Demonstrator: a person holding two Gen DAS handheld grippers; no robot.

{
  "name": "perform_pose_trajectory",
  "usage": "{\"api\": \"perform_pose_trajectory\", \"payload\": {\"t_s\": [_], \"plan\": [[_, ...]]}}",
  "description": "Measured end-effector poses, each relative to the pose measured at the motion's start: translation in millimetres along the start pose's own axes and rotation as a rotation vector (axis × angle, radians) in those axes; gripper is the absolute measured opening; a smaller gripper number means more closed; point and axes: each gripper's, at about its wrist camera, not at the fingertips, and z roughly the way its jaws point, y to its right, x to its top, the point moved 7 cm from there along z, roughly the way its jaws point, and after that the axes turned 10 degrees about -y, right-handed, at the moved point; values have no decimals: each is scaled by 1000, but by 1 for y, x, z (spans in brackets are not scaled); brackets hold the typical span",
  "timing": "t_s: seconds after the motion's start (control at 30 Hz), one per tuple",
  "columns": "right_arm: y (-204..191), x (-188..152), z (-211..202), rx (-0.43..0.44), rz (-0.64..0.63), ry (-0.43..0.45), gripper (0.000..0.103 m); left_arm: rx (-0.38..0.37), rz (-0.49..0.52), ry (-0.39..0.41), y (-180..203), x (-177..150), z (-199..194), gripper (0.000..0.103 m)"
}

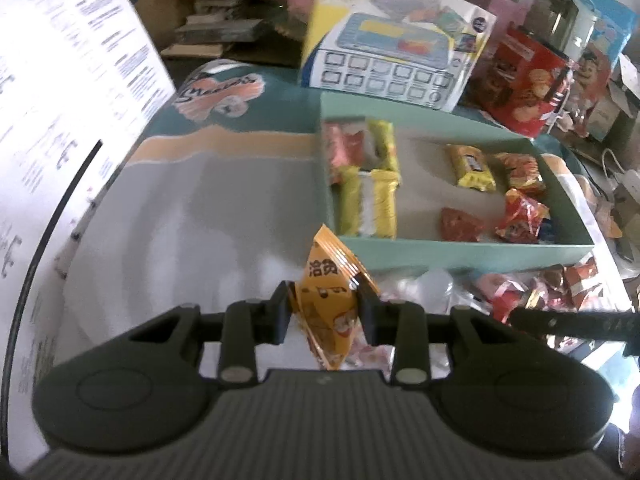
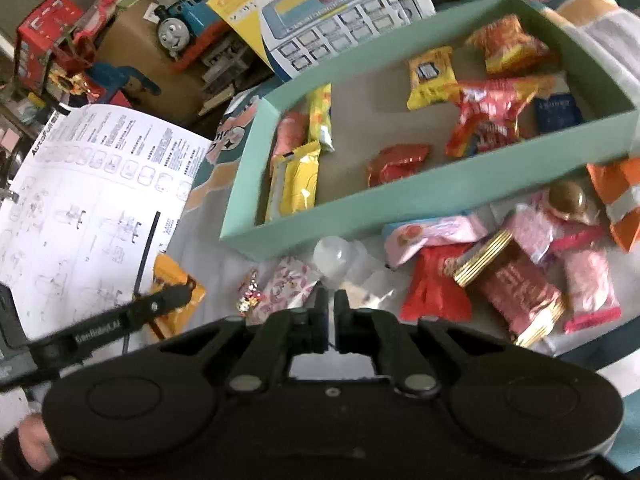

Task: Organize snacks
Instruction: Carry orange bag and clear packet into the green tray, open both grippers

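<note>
My left gripper (image 1: 324, 312) is shut on an orange snack packet (image 1: 326, 280), which stands on end between the pads above the grey cloth. Just beyond it lies the teal box (image 1: 440, 252), with yellow, pink and red packets inside. In the right wrist view, my right gripper (image 2: 331, 308) is shut, its tips at the edge of a clear plastic wrapper (image 2: 336, 258). Whether it pinches that wrapper I cannot tell. Loose pink and red snacks (image 2: 500, 272) lie in front of the teal box (image 2: 400, 196). The orange packet (image 2: 168, 276) shows at the left.
A large printed instruction sheet (image 1: 60, 120) covers the left side. Behind the box stand a toy-register carton (image 1: 392, 52) and a red biscuit box (image 1: 524, 80). A blue toy train (image 2: 184, 28) sits on a cardboard box at the back. An orange packet (image 2: 620, 200) lies at the far right.
</note>
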Motion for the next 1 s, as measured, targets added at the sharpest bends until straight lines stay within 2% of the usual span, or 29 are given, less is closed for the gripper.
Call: {"api": "perform_pose_trajectory", "payload": {"t_s": [0.1,0.17,0.3,0.37,0.47,0.53,0.6,0.63,0.67,0.7,0.73,0.77,0.87,0.93,1.0], "plan": [[7,-4,8,-39,-7,-30,13,-4,1,-13,6,0,5,34],[10,-8,15,-53,0,-53,28,-5,-4,-23,6,-4,7,34],[4,-9,30,-66,-1,-69,41,-4,-33,-46,-3,-11,13,34],[-2,-4,37,-84,-12,-65,61,-4,-49,-52,-10,-12,14,34],[-17,2,54,-116,-46,-71,62,-4,-69,-52,-19,-13,15,34],[-24,1,66,-167,-89,-72,63,-6,-78,-54,-23,-14,15,34],[-34,-3,72,-249,-204,-49,56,-10,-83,-55,-25,-14,16,34],[-39,-8,73,-274,-248,-49,47,-13,-84,-56,-26,-14,16,34],[-41,-12,72,-281,-275,-56,32,-16,-86,-57,-27,-14,17,34],[-41,-15,70,-261,-279,-69,28,-20,-87,-58,-27,-14,17,34],[-39,-17,67,-237,-263,-90,15,-23,-88,-57,-26,-14,18,34],[-36,-19,63,-222,-248,-100,10,-27,-88,-55,-26,-13,18,34],[-27,-21,51,-210,-231,-99,3,-41,-75,-45,-20,-9,17,34],[-22,-19,51,-197,-204,-123,3,-39,-61,-43,-14,-6,18,34],[-12,-18,50,-165,-110,-151,12,-42,-59,-41,-10,-4,19,34]]}}
